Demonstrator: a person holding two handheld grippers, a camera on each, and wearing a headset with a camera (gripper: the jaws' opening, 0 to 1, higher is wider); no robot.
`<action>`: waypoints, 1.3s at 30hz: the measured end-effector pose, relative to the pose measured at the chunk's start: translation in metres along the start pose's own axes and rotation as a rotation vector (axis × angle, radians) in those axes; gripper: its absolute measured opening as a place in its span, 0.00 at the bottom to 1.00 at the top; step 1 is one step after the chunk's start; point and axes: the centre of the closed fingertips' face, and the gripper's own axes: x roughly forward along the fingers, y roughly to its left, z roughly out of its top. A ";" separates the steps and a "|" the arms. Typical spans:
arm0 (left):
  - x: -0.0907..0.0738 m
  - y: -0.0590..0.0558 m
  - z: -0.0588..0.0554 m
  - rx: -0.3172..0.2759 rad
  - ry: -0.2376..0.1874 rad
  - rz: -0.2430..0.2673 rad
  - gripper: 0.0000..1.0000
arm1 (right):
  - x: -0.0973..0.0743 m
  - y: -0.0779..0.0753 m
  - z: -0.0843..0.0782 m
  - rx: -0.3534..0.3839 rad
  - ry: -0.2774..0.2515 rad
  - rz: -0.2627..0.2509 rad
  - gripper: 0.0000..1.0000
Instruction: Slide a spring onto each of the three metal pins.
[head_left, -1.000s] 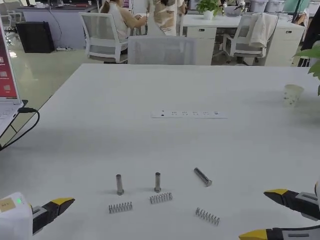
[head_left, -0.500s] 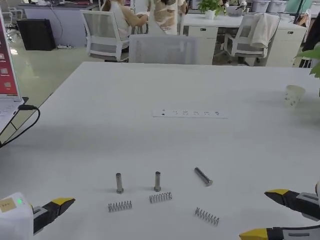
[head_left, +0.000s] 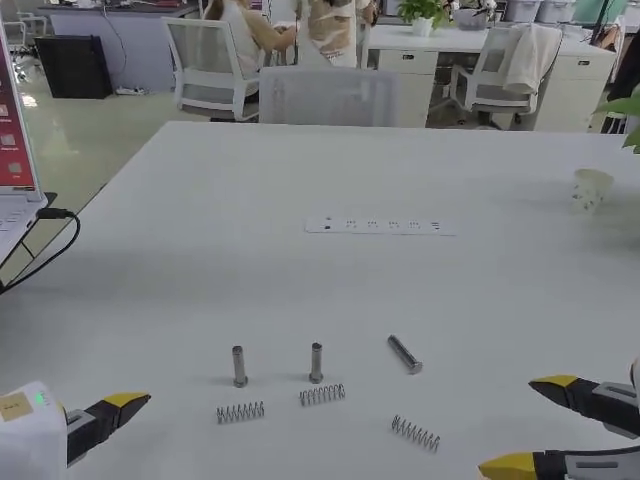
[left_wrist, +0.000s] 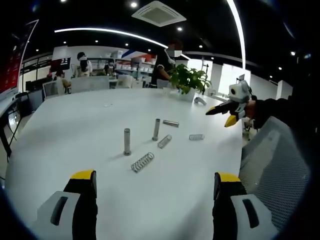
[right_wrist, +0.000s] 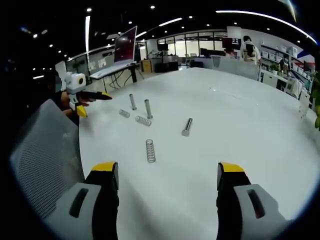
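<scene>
Holding the jaws of the left gripper (left_wrist: 155, 176) wide apart with nothing between them, and spreading those of the right gripper (right_wrist: 167, 167) just as wide, likewise empty. Hovering both low over the white table (head_left: 200, 250): the left one well to the left of the middle pin (head_left: 316, 362) and nearer the person, the right one well to the right of that pin and also nearer. Showing the middle pin standing upright, with the left pin (head_left: 239, 366) upright near it on its left and the third pin (head_left: 405, 354) lying on its side near it on its right. Lying flat and off the pins, on the middle pin's near side: the middle spring (head_left: 322, 395) just in front of it, the left spring (head_left: 240, 412) to its front-left, the right spring (head_left: 415, 433) to its front-right. Resting well beyond the middle pin, a white power strip (head_left: 380, 226).
</scene>
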 end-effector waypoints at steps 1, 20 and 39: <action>0.000 0.000 0.000 -0.001 0.000 0.000 0.95 | 0.000 0.000 0.000 -0.001 0.001 0.001 0.81; 0.000 -0.001 -0.001 -0.006 -0.001 -0.002 0.94 | 0.001 -0.001 0.001 -0.012 0.020 0.006 0.81; -0.004 -0.002 -0.001 -0.019 -0.014 0.017 0.94 | 0.013 -0.006 0.015 -0.035 0.025 0.023 0.78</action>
